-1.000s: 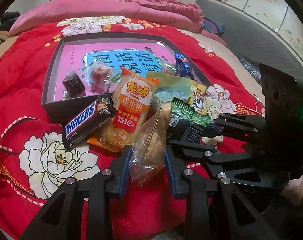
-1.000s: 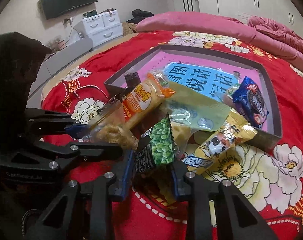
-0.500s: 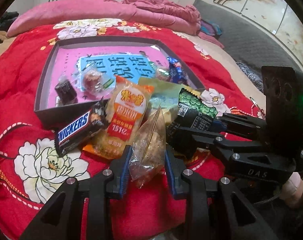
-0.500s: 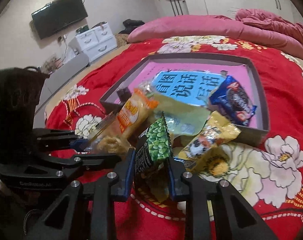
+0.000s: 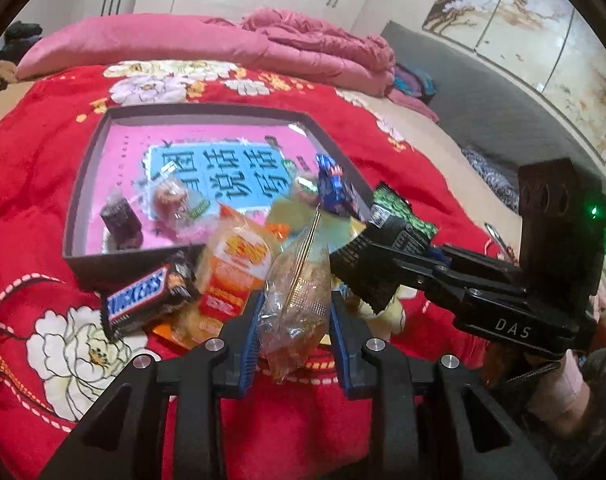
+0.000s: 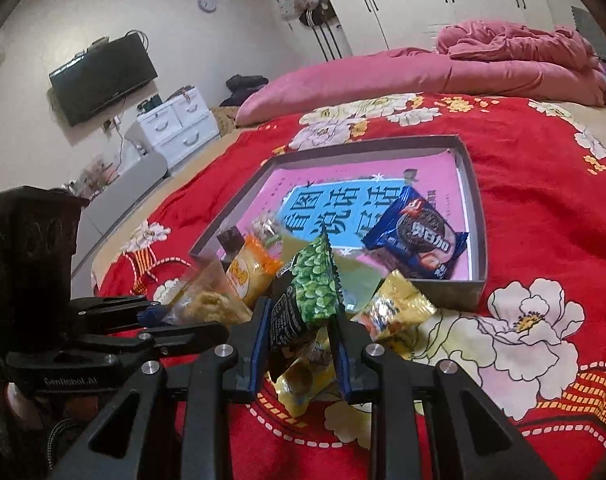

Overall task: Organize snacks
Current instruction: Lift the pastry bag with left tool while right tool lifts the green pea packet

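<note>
My left gripper [image 5: 295,312] is shut on a clear pastry packet [image 5: 297,300] and holds it above the red bedspread, just short of the grey box [image 5: 87,184]. My right gripper [image 6: 301,320] is shut on a green pea snack packet [image 6: 309,292], seen from the side in the left wrist view [image 5: 387,236]. A Snickers bar [image 5: 141,298], an orange rice-cracker packet [image 5: 235,264] and a yellow packet [image 6: 395,312] lie by the box's near wall. Inside the box are a blue cookie packet [image 6: 417,236], a dark sweet [image 5: 121,222] and a clear wrapped sweet [image 5: 169,204].
The box sits on a bed with a red flowered blanket [image 6: 543,240]. Pink pillows and a quilt [image 5: 303,56] lie at the bed's far end. A TV [image 6: 103,76] and white drawers [image 6: 179,124] stand beyond the bed's left edge.
Both grippers have risen with their packets, and the pile and box have dropped lower and farther off in view. The pea packet has lifted clear of the pile.
</note>
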Motion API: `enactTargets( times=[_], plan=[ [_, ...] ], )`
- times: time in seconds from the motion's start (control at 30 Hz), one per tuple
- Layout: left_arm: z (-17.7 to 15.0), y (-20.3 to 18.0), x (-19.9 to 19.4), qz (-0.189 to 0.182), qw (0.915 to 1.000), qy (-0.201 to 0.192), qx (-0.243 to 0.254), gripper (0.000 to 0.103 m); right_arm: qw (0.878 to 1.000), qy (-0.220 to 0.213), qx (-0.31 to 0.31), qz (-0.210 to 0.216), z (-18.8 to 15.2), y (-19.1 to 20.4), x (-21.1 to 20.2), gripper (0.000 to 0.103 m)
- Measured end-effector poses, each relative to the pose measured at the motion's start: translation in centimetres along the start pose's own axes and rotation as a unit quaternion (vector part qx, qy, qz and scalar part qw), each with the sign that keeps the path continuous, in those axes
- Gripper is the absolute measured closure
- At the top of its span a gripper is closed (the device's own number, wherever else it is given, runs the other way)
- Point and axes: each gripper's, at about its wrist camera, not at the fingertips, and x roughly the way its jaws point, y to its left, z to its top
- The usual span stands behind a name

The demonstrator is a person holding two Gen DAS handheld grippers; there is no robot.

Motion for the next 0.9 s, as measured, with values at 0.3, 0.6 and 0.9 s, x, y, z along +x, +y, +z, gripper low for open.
enactTargets(
  times=[0.3, 0.6, 0.9],
  plan=[
    [0.7, 0.9, -1.7, -0.004, 0.9992, -0.038, -0.014, 0.071, 1.000, -0.012, 0.016, -0.003, 0.5, -0.7, -0.3, 0.075],
    [1.3, 2.1, -2.3, 0.007, 0.9979, -0.056, -0.031, 0.071, 0.999, -0.025, 0.025, -0.002, 0.9, -0.9, -0.7, 0.075],
    [2.1, 4.6, -3.3, 0.036, 0.9942, -0.083, -0.059, 0.071, 0.999, -0.037, 0.031, -0.006, 1.3, -1.0, -1.0, 0.075]
  ],
)
